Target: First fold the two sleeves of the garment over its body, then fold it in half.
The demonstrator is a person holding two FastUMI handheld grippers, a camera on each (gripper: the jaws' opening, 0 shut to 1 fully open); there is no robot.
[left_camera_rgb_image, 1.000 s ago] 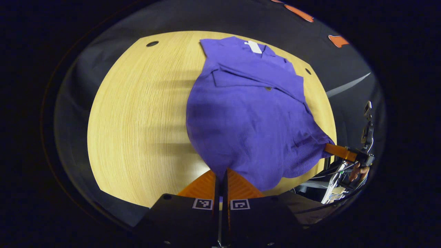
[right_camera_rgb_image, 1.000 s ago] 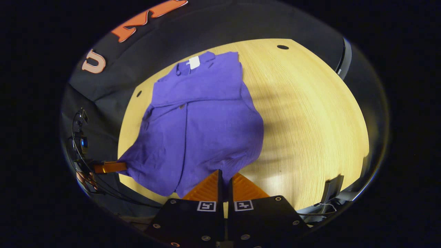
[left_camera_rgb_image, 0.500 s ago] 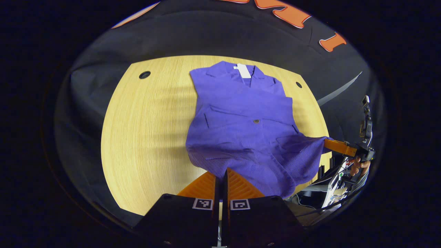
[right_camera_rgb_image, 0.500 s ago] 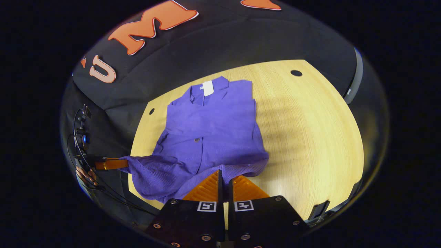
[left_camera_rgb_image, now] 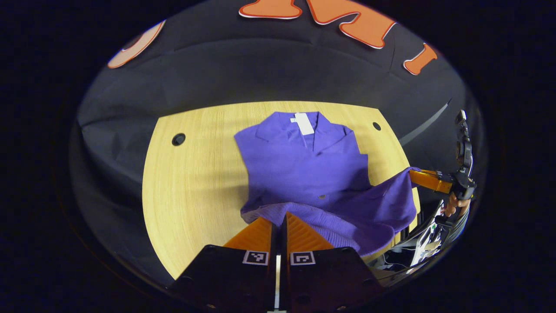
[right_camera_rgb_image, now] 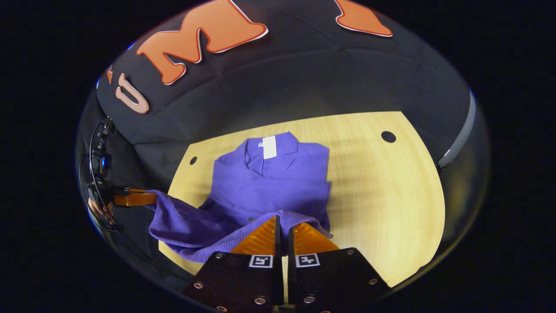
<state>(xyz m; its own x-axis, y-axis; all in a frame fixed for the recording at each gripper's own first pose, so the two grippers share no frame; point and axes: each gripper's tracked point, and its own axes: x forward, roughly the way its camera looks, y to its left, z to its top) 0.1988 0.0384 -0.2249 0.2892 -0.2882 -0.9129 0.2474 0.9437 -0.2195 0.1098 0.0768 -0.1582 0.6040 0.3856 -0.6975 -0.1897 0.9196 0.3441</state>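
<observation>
With sleeves already folded in, both hand-held grippers, left (left_camera_rgb_image: 278,219) and right (right_camera_rgb_image: 283,224), pinch the purple garment's (left_camera_rgb_image: 304,169) hem above the surface (left_camera_rgb_image: 195,182); half-fold underway, next carry hem to collar.

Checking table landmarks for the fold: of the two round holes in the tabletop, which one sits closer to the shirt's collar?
The smaller hole, by the right gripper; the larger hole lies across bare table from the shirt.

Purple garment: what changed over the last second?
Both grippers, left and right, lifted the hem of the purple garment and carried it toward the collar, starting the half fold. Both stayed shut on the hem; the collar end stayed flat on the wooden table.
</observation>
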